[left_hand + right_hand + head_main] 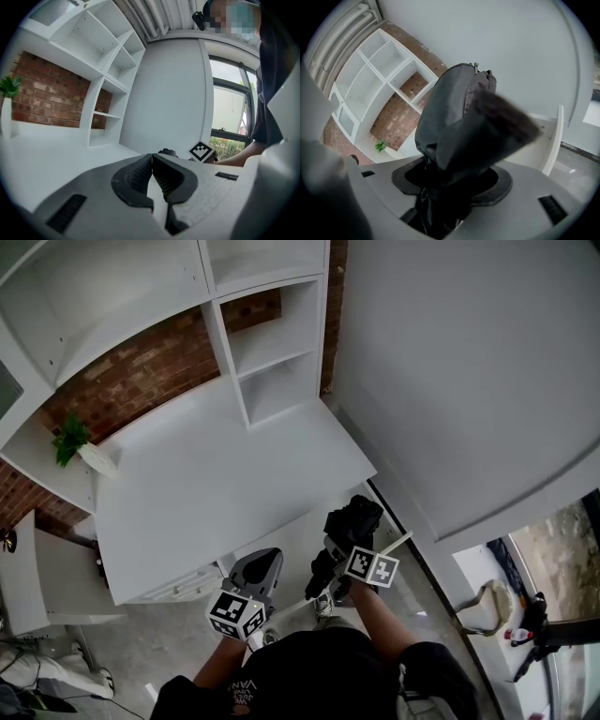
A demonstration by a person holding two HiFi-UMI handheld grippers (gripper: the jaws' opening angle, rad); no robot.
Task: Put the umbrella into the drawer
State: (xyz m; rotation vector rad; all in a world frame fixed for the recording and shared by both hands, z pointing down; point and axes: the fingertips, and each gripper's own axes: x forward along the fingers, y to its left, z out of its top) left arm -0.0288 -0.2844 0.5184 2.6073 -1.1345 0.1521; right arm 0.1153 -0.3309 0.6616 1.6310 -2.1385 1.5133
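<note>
A folded black umbrella [353, 519] in its sleeve stands up from my right gripper [339, 549], which is shut on it low down. It fills the right gripper view as a dark bundle, the umbrella [457, 117] rising between the jaws of the right gripper [450, 187]. My left gripper [265, 563] hangs to the left of it, shut with nothing held. Its ribbed pads [140, 176] touch in the left gripper view. Both grippers hover off the front edge of the white desk [216, 474]. White drawer fronts [176, 586] under that edge are closed.
A small green plant [69, 439] in a white vase stands at the desk's back left. White shelves [272, 343] rise behind the desk against a brick wall. A tall white cabinet [469, 381] stands on the right. A bag [483, 601] lies on the floor.
</note>
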